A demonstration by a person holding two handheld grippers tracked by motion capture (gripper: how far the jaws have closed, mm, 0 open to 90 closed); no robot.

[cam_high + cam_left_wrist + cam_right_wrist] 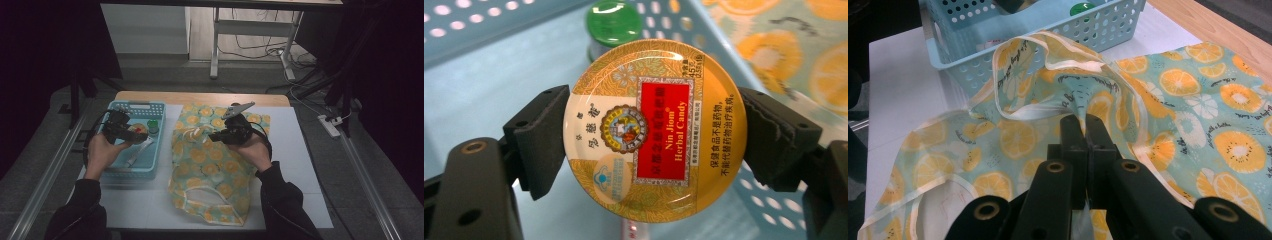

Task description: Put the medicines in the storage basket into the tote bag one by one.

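Note:
A round yellow candy tin (655,130) with a red label sits clamped by its rim between the pads of my left gripper (655,137). In the high view, that left gripper (131,132) holds the tin (137,130) over the blue basket (150,107). A citrus-print fabric bag (210,170) lies flat on the white mat. My right gripper (216,136) is shut on the bag's upper layer near its mouth. In the right gripper view the jaws (1083,125) pinch the fabric (1198,115), and the cream-trimmed rim stands raised in a loop.
A green-lidded jar (153,125) and a white utensil (140,152) lie in the basket. The jar's lid (614,22) sits just beyond the tin. The basket (1013,50) touches the bag's left side. A wooden table edge (200,97) runs along the back.

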